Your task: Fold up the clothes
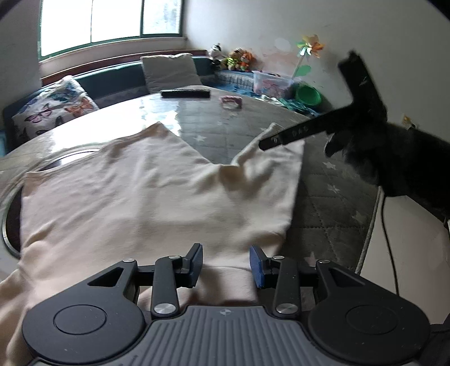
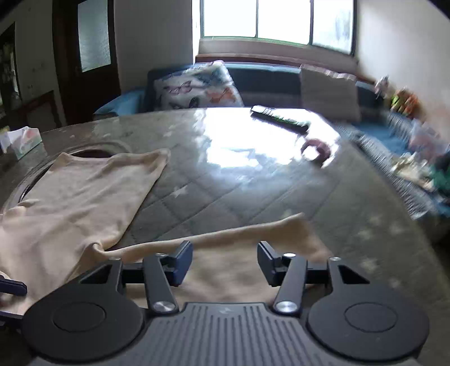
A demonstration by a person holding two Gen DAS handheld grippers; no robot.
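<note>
Since cream garment (image 1: 146,197) is thin, limp knit: light, soft, drapes and wrinkles, no stiffness, should slide easily on glossy table (image 1: 118,118). Judged best hold: hem corners or sleeve ends, pinching 1 layer edge. Garment lies spread on near half of table, 1 sleeve far left, 1 sleeve (image 2: 253,231) stretched toward right. Left gripper (image 1: 225,266): jaws partly apart, over near fabric, pads not pressing, nothing held. Right gripper (image 2: 225,263): jaws part open above right sleeve, cloth beneath, no pinch visible.

Home living room: sofa (image 2: 267,81) under window (image 2: 275,19), butterfly cushion (image 2: 197,90), plush toys (image 1: 239,59), remote (image 1: 185,93) on table (image 2: 253,180).
</note>
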